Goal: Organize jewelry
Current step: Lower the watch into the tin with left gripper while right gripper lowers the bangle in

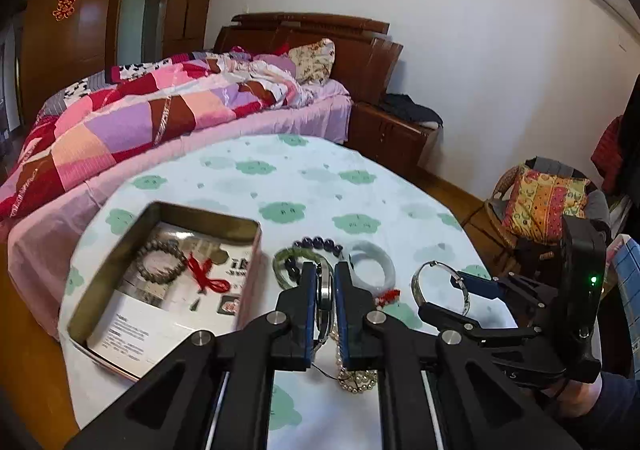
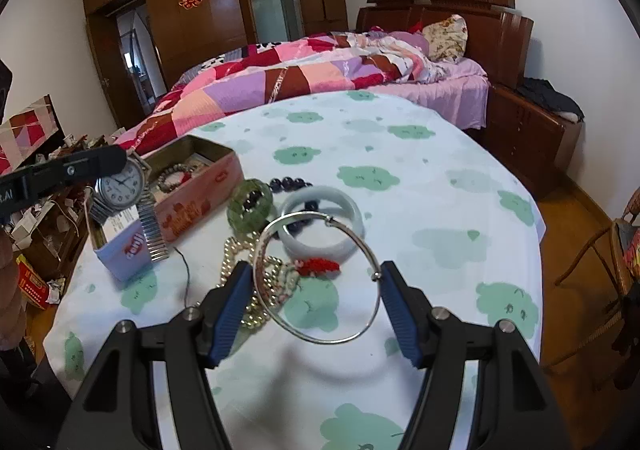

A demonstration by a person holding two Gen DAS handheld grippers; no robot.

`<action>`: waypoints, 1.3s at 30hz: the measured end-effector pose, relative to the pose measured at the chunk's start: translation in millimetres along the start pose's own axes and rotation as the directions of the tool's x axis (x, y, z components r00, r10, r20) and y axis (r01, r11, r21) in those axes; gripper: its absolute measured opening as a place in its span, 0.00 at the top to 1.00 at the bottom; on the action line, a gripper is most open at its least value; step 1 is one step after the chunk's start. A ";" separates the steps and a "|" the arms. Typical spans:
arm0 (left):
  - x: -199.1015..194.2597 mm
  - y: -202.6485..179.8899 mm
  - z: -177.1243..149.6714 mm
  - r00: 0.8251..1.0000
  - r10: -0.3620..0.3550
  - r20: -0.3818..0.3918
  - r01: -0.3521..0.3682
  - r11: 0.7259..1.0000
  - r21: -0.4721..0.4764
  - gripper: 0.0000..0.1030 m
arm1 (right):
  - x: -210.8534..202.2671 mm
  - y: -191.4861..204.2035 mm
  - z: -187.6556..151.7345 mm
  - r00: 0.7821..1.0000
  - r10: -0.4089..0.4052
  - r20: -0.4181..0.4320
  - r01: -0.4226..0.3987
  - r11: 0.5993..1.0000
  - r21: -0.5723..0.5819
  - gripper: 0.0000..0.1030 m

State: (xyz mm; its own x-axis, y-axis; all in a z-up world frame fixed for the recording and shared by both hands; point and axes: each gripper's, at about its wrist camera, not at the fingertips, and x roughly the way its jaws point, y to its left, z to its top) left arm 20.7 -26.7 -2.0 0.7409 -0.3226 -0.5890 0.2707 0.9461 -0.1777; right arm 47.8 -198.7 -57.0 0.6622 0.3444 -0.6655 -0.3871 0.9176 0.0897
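Fingers of left gripper pinch a wristwatch, lifted beside the open tin. Right gripper clamps a silver bangle across its width, above the tablecloth and remaining bracelets.

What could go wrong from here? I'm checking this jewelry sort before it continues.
The left gripper pinches the silver wristwatch with its metal stretch band edge-on at its case, so the dangling band could swing it loose before the open metal tin. The right gripper spans the thin silver wire bangle at two rim points; it could twist out. Either piece could fall onto the pearl necklace.
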 end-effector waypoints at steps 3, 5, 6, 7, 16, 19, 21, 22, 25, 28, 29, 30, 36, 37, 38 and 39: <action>-8.9 5.1 7.5 1.000 0.008 0.023 -0.008 1.000 0.000 0.92 | -4.5 5.1 7.5 1.000 0.013 0.017 -0.012 1.000 -0.012 0.35; -14.3 8.2 12.4 0.999 0.017 0.036 -0.017 1.000 0.003 0.92 | -6.7 9.0 14.7 0.999 0.019 0.032 -0.018 1.000 -0.021 0.35; -16.4 9.7 15.0 0.999 0.021 0.042 -0.021 1.000 0.006 0.92 | -7.3 11.0 18.7 0.999 0.024 0.038 -0.023 0.999 -0.026 0.35; -17.9 10.9 17.6 0.999 0.027 0.047 -0.027 1.000 0.009 0.92 | -7.2 13.0 22.5 0.999 0.029 0.044 -0.028 0.999 -0.029 0.35; -30.9 36.8 32.6 0.992 0.090 0.094 -0.090 0.996 0.001 0.92 | -4.3 41.2 52.1 0.995 0.071 0.077 -0.063 0.993 -0.099 0.35; -33.2 46.7 35.4 0.988 0.112 0.104 -0.111 0.994 -0.008 0.92 | -0.2 49.7 59.7 0.993 0.085 0.080 -0.075 0.990 -0.120 0.35; -33.6 51.8 35.3 0.986 0.126 0.106 -0.125 0.992 -0.013 0.92 | 2.5 55.6 64.1 0.992 0.094 0.081 -0.083 0.987 -0.134 0.35; -33.4 54.5 35.4 0.986 0.132 0.106 -0.131 0.991 -0.016 0.92 | 4.3 58.7 66.3 0.992 0.101 0.079 -0.089 0.986 -0.140 0.35; -31.7 63.5 34.8 0.984 0.149 0.101 -0.146 0.989 -0.028 0.92 | 9.9 64.8 71.3 0.991 0.114 0.072 -0.102 0.983 -0.150 0.35; -29.6 72.6 33.4 0.982 0.162 0.094 -0.159 0.986 -0.043 0.92 | 16.5 71.6 76.5 0.990 0.124 0.063 -0.113 0.980 -0.162 0.35; -29.1 74.2 33.4 0.982 0.165 0.093 -0.161 0.986 -0.046 0.92 | 17.9 73.3 78.2 0.990 0.126 0.062 -0.115 0.980 -0.166 0.35; -29.0 76.4 32.9 0.982 0.168 0.091 -0.164 0.985 -0.050 0.92 | 19.6 76.1 80.2 0.990 0.128 0.060 -0.116 0.978 -0.171 0.35; -24.5 88.2 30.7 0.979 0.189 0.079 -0.183 0.981 -0.069 0.92 | 25.4 91.4 89.3 0.989 0.140 0.057 -0.126 0.971 -0.203 0.35; -23.2 90.3 30.4 0.978 0.192 0.076 -0.187 0.980 -0.073 0.92 | 26.8 94.4 90.8 0.988 0.142 0.056 -0.127 0.970 -0.208 0.35; -22.2 92.2 30.3 0.978 0.194 0.073 -0.189 0.979 -0.076 0.92 | 28.4 97.1 92.3 0.988 0.144 0.054 -0.130 0.969 -0.212 0.35; -21.1 94.1 30.0 0.978 0.196 0.071 -0.190 0.979 -0.078 0.92 | 30.2 99.2 93.7 0.988 0.148 0.051 -0.134 0.968 -0.214 0.35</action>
State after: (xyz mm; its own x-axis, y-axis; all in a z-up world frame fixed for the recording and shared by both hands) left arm 49.0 68.3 17.4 0.8211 -0.1323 -0.5552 0.0762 0.9895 -0.1231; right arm 89.5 -78.6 1.2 0.6294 0.4860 -0.6064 -0.6004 0.7995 0.0176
